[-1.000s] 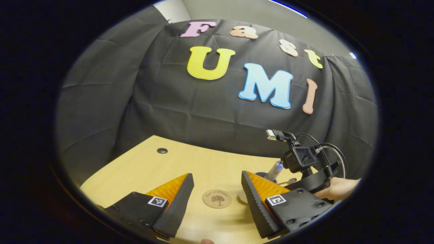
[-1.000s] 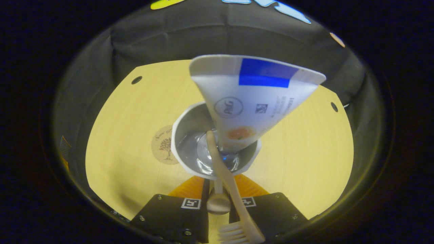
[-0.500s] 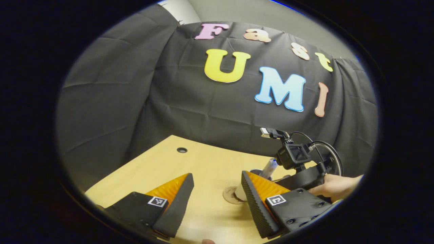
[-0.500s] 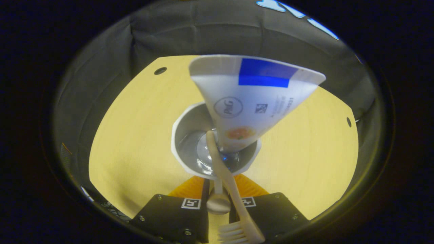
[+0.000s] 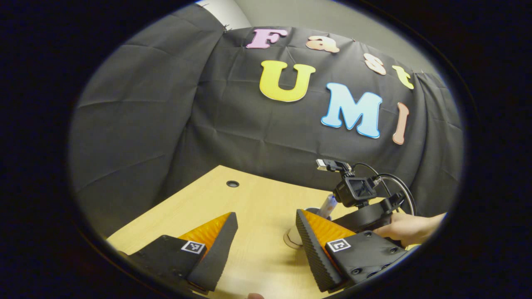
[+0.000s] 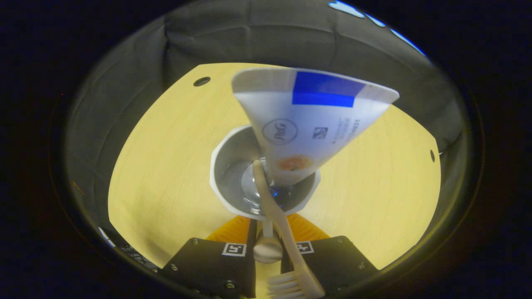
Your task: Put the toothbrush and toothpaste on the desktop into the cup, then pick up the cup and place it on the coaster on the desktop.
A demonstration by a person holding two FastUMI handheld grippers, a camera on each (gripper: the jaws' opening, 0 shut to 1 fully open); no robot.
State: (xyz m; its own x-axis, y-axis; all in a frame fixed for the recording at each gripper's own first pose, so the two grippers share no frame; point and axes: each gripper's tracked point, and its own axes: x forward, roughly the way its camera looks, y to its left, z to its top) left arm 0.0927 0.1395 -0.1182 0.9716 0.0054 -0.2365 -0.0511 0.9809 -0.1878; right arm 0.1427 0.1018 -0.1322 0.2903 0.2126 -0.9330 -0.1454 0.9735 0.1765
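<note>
Right gripper is clamped on the cup's handle, toothpaste and toothbrush standing inside, coaster hidden beneath it (top-heavy, rigid, likely slick, so hold low and level), while the left gripper hangs open above the desk.

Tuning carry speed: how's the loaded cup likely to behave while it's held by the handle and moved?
Probably top-heavy: the toothpaste tube leans well above the cup rim. The toothbrush hangs past the rim, so it may shift if the cup tilts. The right gripper grips only the thin handle, jaws nearly together, so the cup could pivot.
</note>
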